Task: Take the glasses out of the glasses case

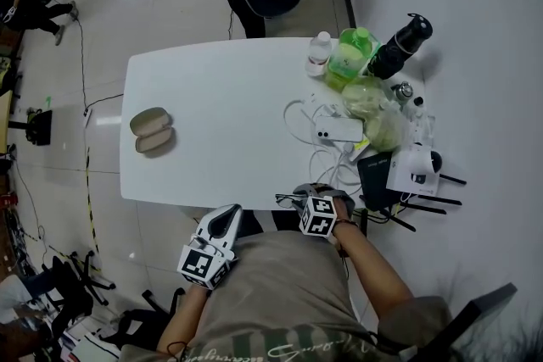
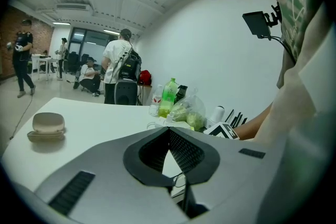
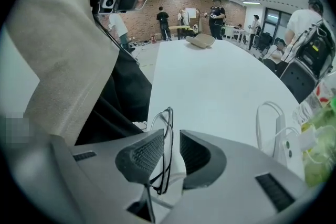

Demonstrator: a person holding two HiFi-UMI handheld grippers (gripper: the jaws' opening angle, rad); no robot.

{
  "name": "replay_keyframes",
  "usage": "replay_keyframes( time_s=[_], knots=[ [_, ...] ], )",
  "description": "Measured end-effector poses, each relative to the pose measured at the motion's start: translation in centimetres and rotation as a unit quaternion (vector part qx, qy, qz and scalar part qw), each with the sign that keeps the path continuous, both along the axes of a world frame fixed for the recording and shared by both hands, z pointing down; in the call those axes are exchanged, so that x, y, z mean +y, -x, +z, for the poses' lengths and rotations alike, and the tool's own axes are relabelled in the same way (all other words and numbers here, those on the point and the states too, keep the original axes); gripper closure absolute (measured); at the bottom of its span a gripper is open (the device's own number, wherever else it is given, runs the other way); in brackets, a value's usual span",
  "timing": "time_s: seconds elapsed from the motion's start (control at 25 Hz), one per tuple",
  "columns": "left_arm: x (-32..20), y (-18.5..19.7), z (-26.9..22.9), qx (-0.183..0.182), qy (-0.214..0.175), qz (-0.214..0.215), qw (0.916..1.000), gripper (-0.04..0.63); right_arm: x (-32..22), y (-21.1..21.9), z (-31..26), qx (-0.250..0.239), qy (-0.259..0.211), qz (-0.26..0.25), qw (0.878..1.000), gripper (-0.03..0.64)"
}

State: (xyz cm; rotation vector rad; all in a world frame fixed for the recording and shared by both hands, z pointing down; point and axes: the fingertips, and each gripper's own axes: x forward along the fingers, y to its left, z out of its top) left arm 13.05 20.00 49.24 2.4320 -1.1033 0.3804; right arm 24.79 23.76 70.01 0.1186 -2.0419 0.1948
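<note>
Right gripper (image 1: 307, 194) low at the bench (image 1: 221, 97) near edge, fingers pinching wire-rimmed glasses (image 3: 167, 126), left gripper (image 1: 226, 216) alongside, fingers closed, empty

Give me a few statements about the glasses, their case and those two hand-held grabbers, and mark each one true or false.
1. The right gripper has the glasses between its jaws. True.
2. The glasses lie inside the glasses case. False: they are out of it, in the right gripper near the person, while the case lies far off on the table.
3. The left gripper grips the glasses case. False: its jaws are together with nothing between them.
4. A green bottle stands on the table. True.
</note>
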Motion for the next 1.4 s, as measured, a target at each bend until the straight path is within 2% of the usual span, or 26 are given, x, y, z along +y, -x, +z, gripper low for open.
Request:
replay_keyframes(
  time_s=[0.16, 0.4, 0.56, 0.68, 0.88, 1.0, 1.12, 1.28, 1.4],
  knots=[
    [-0.2, 1.8, -0.7, 0.005, -0.017, -0.035, 0.9992, 0.589, -0.7, -0.4, -0.8, -0.013, -0.001, 0.031, 0.999, 0.545],
    [0.0, 2.0, -1.0, 0.008, -0.015, -0.016, 0.9997, 0.588, -1.5, -0.8, -1.9, -0.024, -0.021, 0.094, 0.995, 0.545],
    [1.0, 3.0, -0.9, 0.027, -0.017, -0.005, 0.9995, 0.589, -0.8, -1.1, -2.0, -0.015, -0.025, 0.132, 0.991, 0.545],
    [2.0, 4.1, -1.5, 0.025, -0.011, 0.0, 0.9996, 0.588, 0.0, -1.2, -2.4, -0.011, -0.029, 0.159, 0.987, 0.545],
    [3.9, 6.2, -1.8, 0.049, -0.009, 0.003, 0.9988, 0.588, 1.0, -1.0, -4.6, -0.033, -0.057, 0.223, 0.973, 0.545],
    [5.0, 6.8, -2.1, 0.056, -0.01, 0.021, 0.9982, 0.588, 2.0, -0.1, -6.3, -0.056, -0.076, 0.255, 0.962, 0.546],
    [6.2, 7.4, -2.2, 0.057, -0.019, 0.039, 0.9974, 0.588, 3.9, 1.3, -7.4, -0.08, -0.081, 0.276, 0.954, 0.546],
    [7.3, 8.3, -3.0, 0.063, -0.016, 0.043, 0.997, 0.588, 6.9, 3.0, -8.1, -0.094, -0.098, 0.291, 0.947, 0.546],
    [8.2, 9.1, -3.2, 0.067, -0.017, 0.053, 0.9962, 0.588, 8.0, 4.7, -10.2, -0.119, -0.111, 0.314, 0.935, 0.546]
  ],
)
